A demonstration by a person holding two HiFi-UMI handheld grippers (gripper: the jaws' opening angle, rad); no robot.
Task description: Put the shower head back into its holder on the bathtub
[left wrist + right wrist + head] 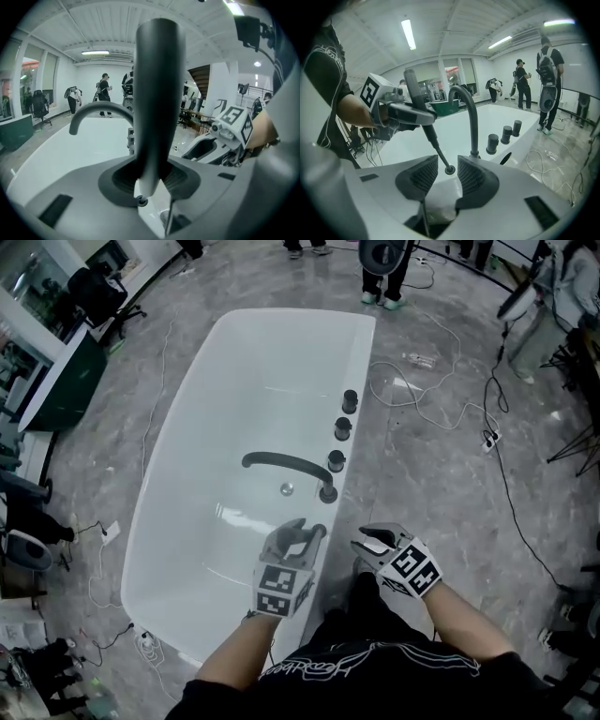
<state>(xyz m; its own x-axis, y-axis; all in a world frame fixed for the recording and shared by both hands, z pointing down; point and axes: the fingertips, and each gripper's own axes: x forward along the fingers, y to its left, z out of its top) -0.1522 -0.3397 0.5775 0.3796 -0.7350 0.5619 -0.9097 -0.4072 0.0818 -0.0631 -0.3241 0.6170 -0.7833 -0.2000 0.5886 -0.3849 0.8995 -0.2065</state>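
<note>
The shower head [316,532] is a dark slim wand, and my left gripper [298,532] is shut on its handle above the near right rim of the white bathtub [216,343]. In the left gripper view the wand [157,93] stands upright between the pads of that gripper [149,180]. My right gripper [367,542] is just to the right, open. In its own view the wand's lower tip [450,169] hangs in the gap of the right gripper [448,176] without touching the pads. A dark oval opening [505,158] shows in the rim by the spout.
A dark arched spout [281,462] and three dark knobs [343,428] stand along the tub's right rim. Cables [422,399] and a power strip [488,439] lie on the grey floor to the right. People stand beyond the tub's far end [384,277]. A green cabinet [70,381] is at left.
</note>
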